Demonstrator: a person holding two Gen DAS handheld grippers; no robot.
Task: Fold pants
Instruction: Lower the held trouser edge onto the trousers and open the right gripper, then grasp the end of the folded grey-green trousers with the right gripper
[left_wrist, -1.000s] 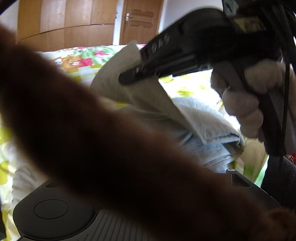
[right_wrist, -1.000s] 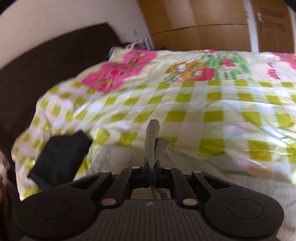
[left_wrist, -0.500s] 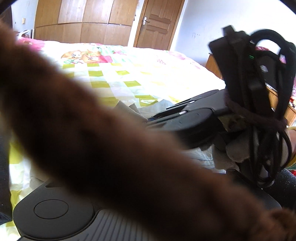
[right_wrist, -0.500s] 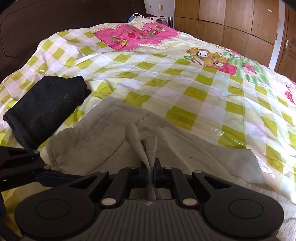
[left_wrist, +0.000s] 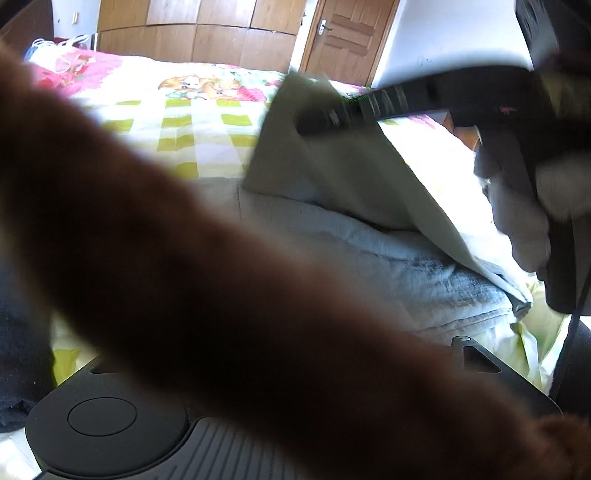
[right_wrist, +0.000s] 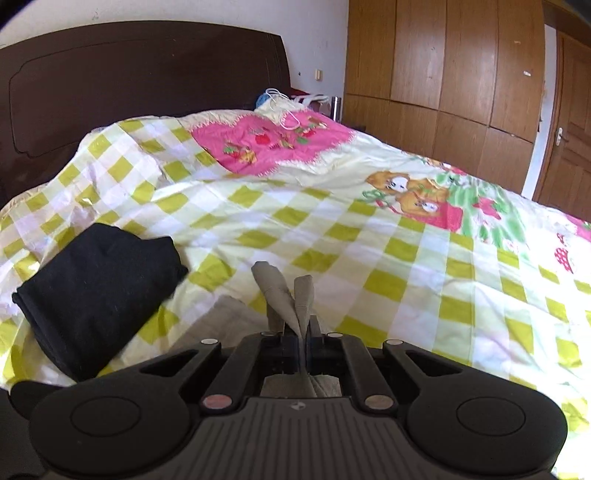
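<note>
On the bed (right_wrist: 369, 236), a folded black garment (right_wrist: 96, 291) lies at left on the checked quilt. I hold the right gripper (right_wrist: 301, 332) with its fingers clamped on a bunched edge of the grey pants (right_wrist: 286, 295), lifted above the quilt; the rest of them lies spread below. From my left camera, a blurred brown sleeve (left_wrist: 221, 277) hides the left gripper's fingers, so I cannot tell how they stand.
</note>
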